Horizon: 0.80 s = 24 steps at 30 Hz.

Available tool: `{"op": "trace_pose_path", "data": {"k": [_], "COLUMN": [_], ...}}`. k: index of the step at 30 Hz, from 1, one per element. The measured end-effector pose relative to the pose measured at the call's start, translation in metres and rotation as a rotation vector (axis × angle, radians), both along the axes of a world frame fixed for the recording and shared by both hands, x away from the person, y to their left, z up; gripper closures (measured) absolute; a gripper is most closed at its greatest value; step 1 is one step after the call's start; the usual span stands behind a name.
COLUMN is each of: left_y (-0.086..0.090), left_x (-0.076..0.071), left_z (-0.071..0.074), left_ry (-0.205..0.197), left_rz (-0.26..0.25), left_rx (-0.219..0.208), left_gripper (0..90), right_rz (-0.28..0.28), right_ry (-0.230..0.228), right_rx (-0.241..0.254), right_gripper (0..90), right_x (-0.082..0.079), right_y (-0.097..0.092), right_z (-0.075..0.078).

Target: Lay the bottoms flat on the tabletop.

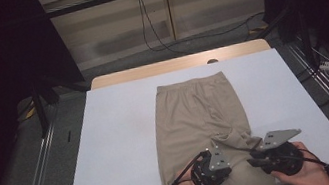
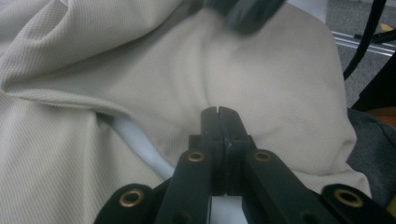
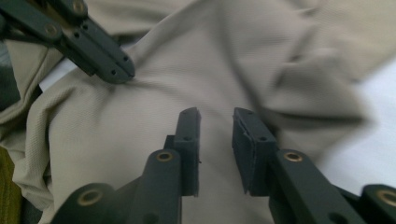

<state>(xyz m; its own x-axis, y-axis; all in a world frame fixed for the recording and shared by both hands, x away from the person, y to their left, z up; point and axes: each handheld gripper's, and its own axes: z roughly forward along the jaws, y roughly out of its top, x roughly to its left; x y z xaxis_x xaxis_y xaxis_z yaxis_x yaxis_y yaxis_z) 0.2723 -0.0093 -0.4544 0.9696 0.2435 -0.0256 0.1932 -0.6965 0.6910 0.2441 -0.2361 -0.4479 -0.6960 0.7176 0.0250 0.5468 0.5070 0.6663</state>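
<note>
Item: beige trousers (image 1: 200, 117), laid lengthwise down the middle of a white table (image 1: 120, 145), waistband at the far end, near end bunched between the two hands at the near edge.

High view: whole layout. Left gripper (image 1: 213, 151) and right gripper (image 1: 252, 151) sit side by side over the crumpled near end, each topped by a grey three-cornered plate, each cupped in a hand. Beyond the table: a wooden strip (image 1: 178, 64), grey floor (image 1: 27, 161), trailing black cables (image 1: 152, 28).

Left gripper view: cloth close up. Fine ribbed knit, matte, soft rounded folds. Left gripper (image 2: 218, 110) jaws pressed flat together, tips resting against the fabric; whether any cloth is pinched between them cannot be told. A sliver of white table (image 2: 140, 140) shows beneath a lifted fold.

Right gripper view: right gripper (image 3: 216, 114) jaws parted, a clear gap between them, nothing clamped, cloth lying beyond. Jaws black, blocky, with brass-coloured rivets. The left gripper (image 3: 119, 74) enters from upper left, tips closed and dimpling the fabric, creases radiating from that spot.
</note>
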Motion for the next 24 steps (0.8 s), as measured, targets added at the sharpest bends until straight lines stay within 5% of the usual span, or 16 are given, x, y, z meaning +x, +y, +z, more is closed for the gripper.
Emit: {"op": "trace_pose_path", "data": {"k": [2,3,15,19,24], "left_y": [0.003,0.005,0.023,0.02,0.009], "left_x": [-0.003,-0.004,-0.038,-0.029,-0.011], "left_z": [0.001,0.001,0.005,0.009,0.01], "left_ry": [0.027,0.046,0.101,0.066,-0.004], "left_rz": [-0.004,-0.011,-0.075,-0.044,-0.004], "left_rx": [-0.006,-0.008,-0.019,-0.048,-0.057], "left_gripper": [90.0,90.0,90.0,79.2,72.4], "right_rz": [0.008,0.021,0.164,0.098,-0.048], "right_ry": [0.002,0.015,0.082,0.026,-0.028], "right_rx": [-0.025,-0.02,0.005,0.061,0.044], "right_gripper": [78.2,89.6,90.0,83.7,83.6], "right_x": [0.0,-0.001,-0.041,-0.035,-0.016], "right_y": [0.006,0.006,0.016,0.004,-0.017], "right_z": [-0.003,-0.002,0.002,0.01,0.013]}}
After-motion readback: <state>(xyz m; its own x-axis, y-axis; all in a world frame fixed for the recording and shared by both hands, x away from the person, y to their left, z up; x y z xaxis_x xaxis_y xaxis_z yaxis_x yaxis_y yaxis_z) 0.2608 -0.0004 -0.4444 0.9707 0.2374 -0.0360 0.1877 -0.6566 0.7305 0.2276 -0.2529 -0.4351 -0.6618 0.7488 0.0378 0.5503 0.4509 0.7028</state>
